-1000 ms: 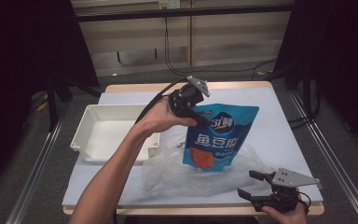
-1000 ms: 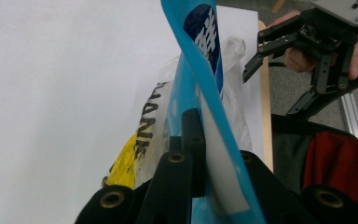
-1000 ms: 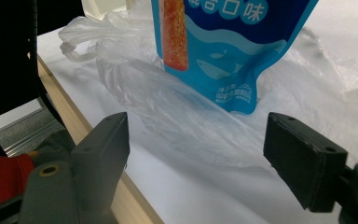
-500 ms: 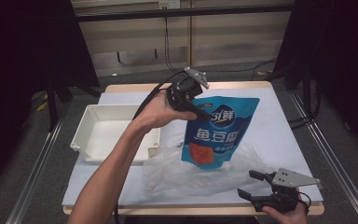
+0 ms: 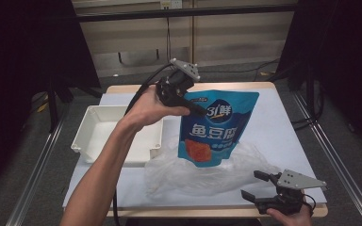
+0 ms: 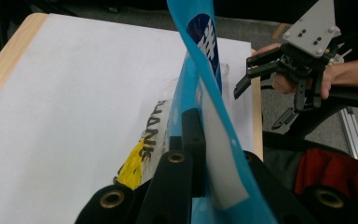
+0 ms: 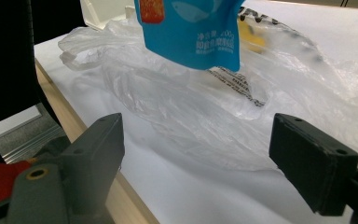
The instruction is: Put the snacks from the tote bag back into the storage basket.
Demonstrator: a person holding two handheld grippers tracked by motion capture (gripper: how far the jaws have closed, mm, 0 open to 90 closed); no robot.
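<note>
Glossy blue pouch [image 5: 218, 127] hangs clenched in the left gripper [image 5: 195, 109]; the right gripper [image 5: 260, 185] (at five o'clock) has just been spreading, nothing between its jaws, near the crinkled clear bag [image 5: 193, 172].

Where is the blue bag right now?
In the high view the blue bag hangs mid-table, pinched at its top corner by the left gripper, just above the clear plastic bag, right of the white tray.

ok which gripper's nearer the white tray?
Left. The left gripper is just right of the white tray, clamped on the blue pouch; the right gripper sits open at the table's near right edge.
</note>
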